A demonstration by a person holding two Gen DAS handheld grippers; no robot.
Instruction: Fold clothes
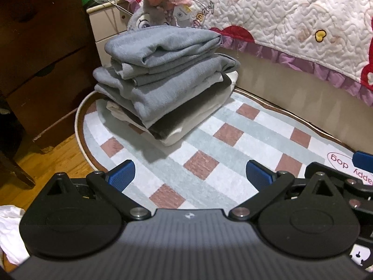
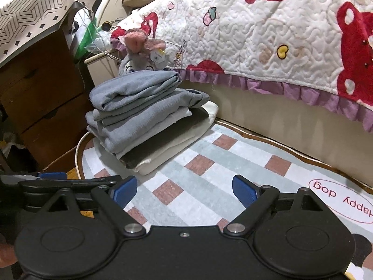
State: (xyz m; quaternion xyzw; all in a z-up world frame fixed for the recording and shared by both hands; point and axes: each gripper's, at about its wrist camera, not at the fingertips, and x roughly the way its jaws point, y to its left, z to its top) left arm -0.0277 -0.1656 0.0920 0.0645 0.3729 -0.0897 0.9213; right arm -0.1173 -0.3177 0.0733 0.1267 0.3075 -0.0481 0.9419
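Note:
A stack of folded clothes [image 1: 163, 81] [image 2: 144, 114] stands on the far left part of a checked rug [image 1: 233, 144] [image 2: 209, 170]: grey garments on top, a dark one and white ones below. My left gripper [image 1: 190, 170] hovers over the rug in front of the stack, open, with only rug between its blue pads. My right gripper [image 2: 185, 185] is beside it on the right, also open and holding nothing. Each gripper's blue pad shows at the edge of the other's view.
A bed with a white and red quilt [image 1: 291, 18] [image 2: 268, 35] runs along the rug's far side. A grey plush toy [image 1: 158, 2] sits behind the stack. Brown wooden drawers [image 1: 42, 58] stand at left. A white cloth [image 1: 9, 228] lies on the wood floor at lower left.

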